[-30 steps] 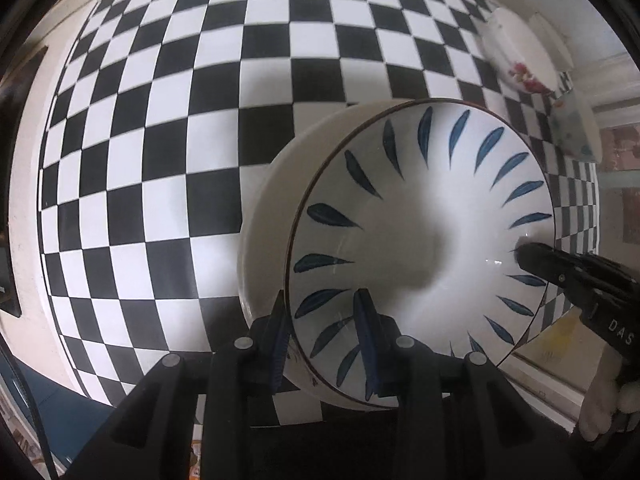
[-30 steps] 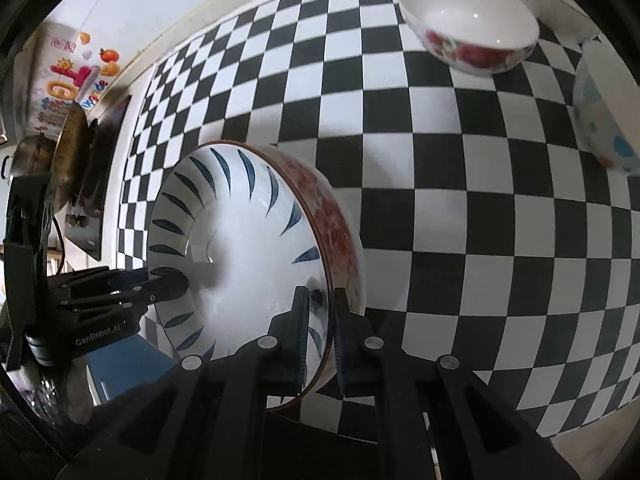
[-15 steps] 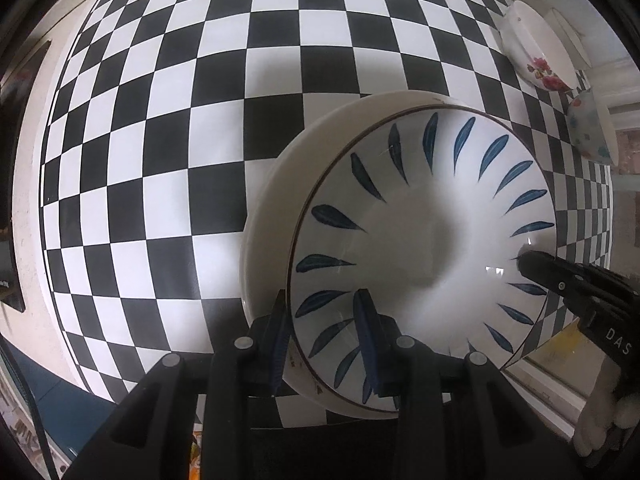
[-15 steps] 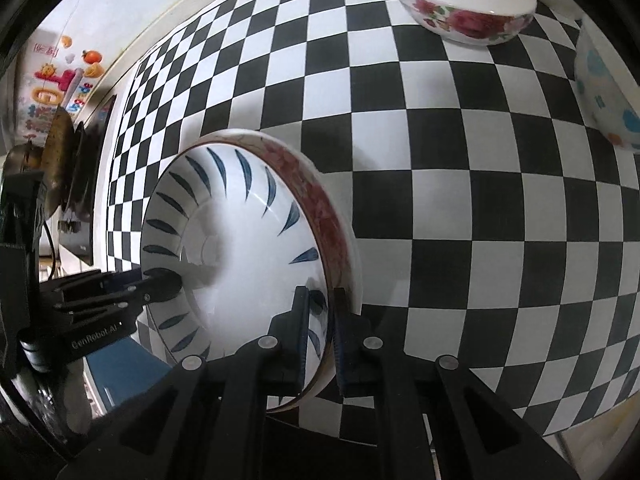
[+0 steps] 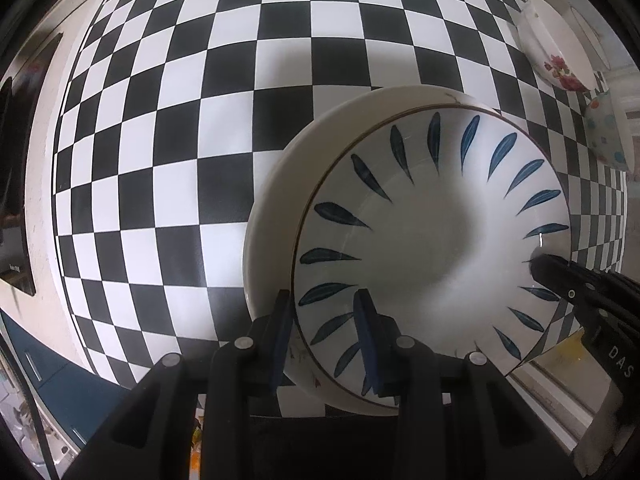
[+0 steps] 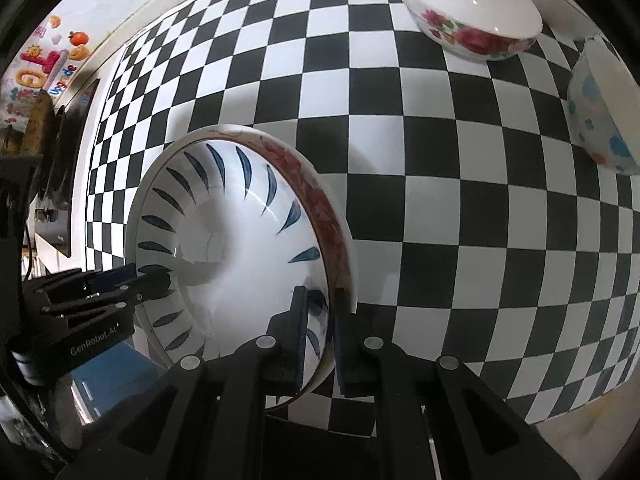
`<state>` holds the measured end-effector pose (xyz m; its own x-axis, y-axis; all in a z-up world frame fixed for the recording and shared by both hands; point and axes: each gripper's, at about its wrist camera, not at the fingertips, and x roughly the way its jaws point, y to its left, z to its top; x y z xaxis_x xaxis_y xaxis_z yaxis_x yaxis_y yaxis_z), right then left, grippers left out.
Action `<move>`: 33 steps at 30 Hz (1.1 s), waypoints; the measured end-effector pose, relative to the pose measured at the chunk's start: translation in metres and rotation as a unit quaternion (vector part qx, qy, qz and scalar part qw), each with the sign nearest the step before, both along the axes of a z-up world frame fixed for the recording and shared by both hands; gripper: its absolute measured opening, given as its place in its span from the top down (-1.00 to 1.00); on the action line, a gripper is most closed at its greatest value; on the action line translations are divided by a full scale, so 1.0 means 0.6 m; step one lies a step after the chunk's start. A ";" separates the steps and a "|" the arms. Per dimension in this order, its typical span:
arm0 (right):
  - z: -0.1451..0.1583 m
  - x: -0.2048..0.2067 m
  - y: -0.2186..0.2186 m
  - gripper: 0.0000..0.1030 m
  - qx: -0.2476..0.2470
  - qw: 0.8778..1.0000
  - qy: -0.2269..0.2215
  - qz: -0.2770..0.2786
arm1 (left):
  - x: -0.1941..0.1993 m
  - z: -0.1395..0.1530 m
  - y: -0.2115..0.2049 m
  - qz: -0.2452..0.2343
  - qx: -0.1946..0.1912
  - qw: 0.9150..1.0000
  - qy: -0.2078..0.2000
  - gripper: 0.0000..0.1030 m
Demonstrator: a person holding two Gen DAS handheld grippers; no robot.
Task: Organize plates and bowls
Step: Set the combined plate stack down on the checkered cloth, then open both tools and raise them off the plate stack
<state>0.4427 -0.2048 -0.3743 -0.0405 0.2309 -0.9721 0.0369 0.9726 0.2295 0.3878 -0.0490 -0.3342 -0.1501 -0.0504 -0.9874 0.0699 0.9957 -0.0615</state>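
Because both tools grip the same load from opposite sides, the coming move turns on how that load sits between them. The left hand-held gripper (image 5: 322, 334) is clamped on the near rim of a white ceramic bowl with dark blue leaf strokes radiating inside it (image 5: 432, 240), one finger outside the wall and one inside. That bowl appears to be nested in a cream outer bowl with a red floral band around its outside (image 6: 320, 200), whose plain side shows as a crescent to the left in the left wrist view. The right hand-held gripper (image 6: 320, 336) is closed on the opposite rim, pinching what looks like both walls together, and it shows at the right edge of the left view. The pair is tilted, the opening turned toward the left tool and the floral side toward the right one. Whether the base touches the black-and-white checkered worktop (image 5: 168, 160) I cannot tell. Farther out, well apart from the stack and on the right tool's side, stand a white bowl with red roses (image 6: 468, 12) and a pale bowl with blue dots (image 6: 600, 112). The right arm is therefore judged nearer to them.
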 end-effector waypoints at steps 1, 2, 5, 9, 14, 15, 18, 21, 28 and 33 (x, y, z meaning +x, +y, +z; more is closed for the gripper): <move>-0.001 0.002 -0.002 0.75 0.002 1.000 0.005 -0.006 | 0.000 0.001 0.001 0.001 0.001 1.000 0.001 0.44; -0.002 0.002 -0.003 0.75 0.002 1.000 0.006 -0.008 | -0.002 0.002 0.002 0.003 0.001 1.000 0.002 0.44; 0.001 0.001 -0.003 0.75 -0.002 1.000 0.006 -0.013 | -0.005 0.004 0.004 0.008 0.002 1.000 0.002 0.44; 0.007 -0.003 -0.009 0.75 -0.001 1.000 0.003 -0.019 | -0.008 0.009 0.012 0.016 0.002 1.000 0.001 0.44; 0.012 -0.006 -0.013 0.75 -0.005 1.000 0.003 -0.017 | -0.011 0.016 0.018 0.023 0.000 1.000 0.001 0.44; 0.016 -0.006 -0.013 0.75 -0.006 1.000 0.003 -0.019 | -0.013 0.019 0.018 0.023 0.001 1.000 0.000 0.44; 0.032 -0.005 -0.014 0.75 -0.005 1.000 -0.006 -0.021 | -0.018 0.028 0.016 0.021 0.002 1.000 -0.002 0.44; 0.057 -0.009 -0.018 0.75 -0.005 1.000 -0.014 -0.024 | -0.026 0.051 0.012 0.016 -0.001 1.000 -0.009 0.44; 0.154 -0.034 -0.024 0.75 -0.011 0.998 -0.048 -0.026 | -0.049 0.182 0.003 0.011 -0.016 0.998 -0.067 0.44; 0.244 -0.064 -0.021 0.75 -0.006 0.996 -0.089 -0.016 | -0.073 0.262 -0.001 0.013 -0.014 0.994 -0.110 0.43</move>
<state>0.4043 -0.2175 -0.2279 0.1394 0.2182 -0.9659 0.0286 0.9741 0.2242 0.3442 -0.0497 -0.1772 0.0711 -0.0798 -0.9943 0.0583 0.9954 -0.0758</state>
